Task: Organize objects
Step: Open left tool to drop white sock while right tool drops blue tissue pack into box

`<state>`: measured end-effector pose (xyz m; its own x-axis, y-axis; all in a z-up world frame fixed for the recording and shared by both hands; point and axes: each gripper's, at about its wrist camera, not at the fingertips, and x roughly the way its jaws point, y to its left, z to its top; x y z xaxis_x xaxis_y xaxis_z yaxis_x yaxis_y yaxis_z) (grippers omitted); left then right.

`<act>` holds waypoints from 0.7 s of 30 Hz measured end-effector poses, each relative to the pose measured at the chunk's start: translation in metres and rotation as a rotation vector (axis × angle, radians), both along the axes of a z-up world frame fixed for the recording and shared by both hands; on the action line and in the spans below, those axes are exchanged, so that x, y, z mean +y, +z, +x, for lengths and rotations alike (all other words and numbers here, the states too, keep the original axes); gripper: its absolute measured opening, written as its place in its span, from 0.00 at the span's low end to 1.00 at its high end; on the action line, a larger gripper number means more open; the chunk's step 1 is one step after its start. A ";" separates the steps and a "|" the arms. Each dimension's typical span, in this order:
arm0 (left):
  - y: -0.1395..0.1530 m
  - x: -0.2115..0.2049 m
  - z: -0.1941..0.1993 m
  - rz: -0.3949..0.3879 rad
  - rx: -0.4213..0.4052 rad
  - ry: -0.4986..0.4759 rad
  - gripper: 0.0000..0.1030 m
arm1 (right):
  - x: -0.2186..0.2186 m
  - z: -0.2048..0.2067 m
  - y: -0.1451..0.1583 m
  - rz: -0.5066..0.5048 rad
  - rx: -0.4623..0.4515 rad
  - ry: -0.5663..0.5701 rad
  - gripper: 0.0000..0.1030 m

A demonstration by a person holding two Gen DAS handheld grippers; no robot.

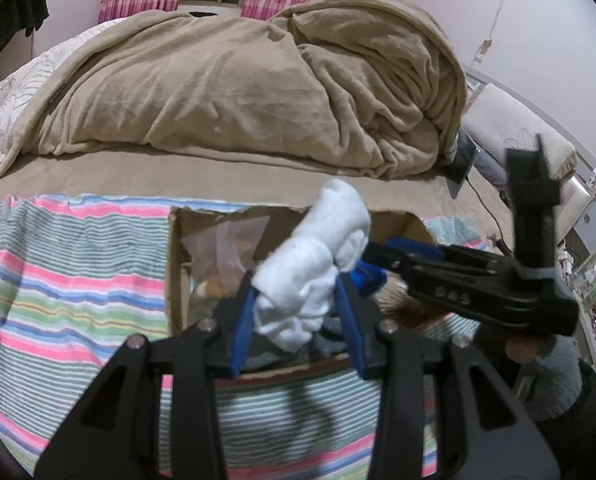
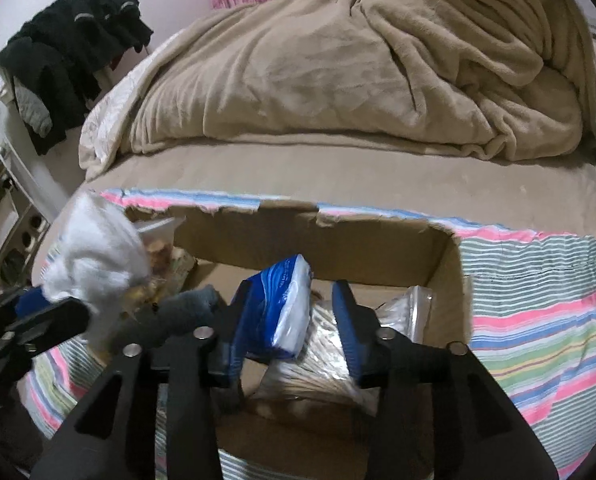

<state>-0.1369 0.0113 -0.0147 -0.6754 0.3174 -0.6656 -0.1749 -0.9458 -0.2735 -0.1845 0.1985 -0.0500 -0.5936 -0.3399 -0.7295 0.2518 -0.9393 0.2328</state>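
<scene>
My left gripper [image 1: 293,284] is shut on a rolled white sock bundle [image 1: 330,232], held over the near left part of an open cardboard box [image 1: 173,264]. In the right wrist view that bundle [image 2: 97,248] shows at the left. My right gripper [image 2: 291,290] hangs over the box [image 2: 298,236] with its jaws apart. A blue and white packet [image 2: 285,300] stands between them, leaning on the left finger [image 2: 237,320], with a gap to the right one. In the left wrist view the right gripper [image 1: 382,260] reaches in from the right.
The box sits on a striped cloth [image 1: 57,280] on a bed. Inside lie clear plastic bags [image 2: 410,308], a pale bundle of strands [image 2: 322,360] and a grey sock [image 2: 189,308]. A heaped beige blanket [image 1: 257,80] lies behind. Dark clothes [image 2: 65,52] hang at the far left.
</scene>
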 end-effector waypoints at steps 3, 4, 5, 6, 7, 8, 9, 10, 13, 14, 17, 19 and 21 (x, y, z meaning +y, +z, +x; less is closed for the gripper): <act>-0.002 0.007 -0.005 -0.004 -0.005 -0.004 0.39 | 0.007 0.005 0.009 -0.018 0.020 -0.004 0.42; -0.002 0.010 -0.007 -0.005 -0.005 -0.009 0.39 | 0.008 0.006 0.011 -0.020 0.023 -0.004 0.42; -0.002 0.014 -0.009 -0.006 -0.004 -0.015 0.39 | 0.010 0.009 0.013 -0.022 0.029 -0.005 0.42; -0.002 0.016 -0.011 -0.008 -0.003 -0.021 0.39 | 0.012 0.010 0.015 -0.024 0.033 -0.004 0.42; -0.002 0.020 -0.014 -0.017 0.001 -0.030 0.39 | 0.014 0.012 0.017 -0.026 0.036 -0.004 0.42; -0.002 0.022 -0.015 -0.022 0.004 -0.034 0.39 | 0.016 0.014 0.019 -0.029 0.041 -0.004 0.42; -0.003 0.026 -0.018 -0.031 0.009 -0.037 0.39 | 0.018 0.016 0.021 -0.032 0.046 -0.007 0.42; -0.004 0.028 -0.022 -0.038 0.011 -0.041 0.39 | 0.020 0.017 0.022 -0.033 0.049 -0.009 0.42; -0.010 0.029 -0.031 -0.051 -0.008 -0.034 0.39 | 0.026 0.020 0.023 -0.041 0.049 -0.017 0.42; -0.010 0.029 -0.032 -0.054 -0.011 -0.031 0.39 | 0.027 0.021 0.023 -0.042 0.048 -0.017 0.42; -0.008 0.027 -0.028 -0.061 -0.008 -0.025 0.40 | 0.027 0.023 0.023 -0.042 0.044 -0.010 0.42; -0.007 0.025 -0.026 -0.057 -0.015 -0.024 0.41 | 0.026 0.024 0.020 -0.043 0.039 -0.007 0.42; -0.005 0.024 -0.023 -0.055 -0.020 -0.022 0.42 | 0.025 0.026 0.018 -0.044 0.033 -0.004 0.42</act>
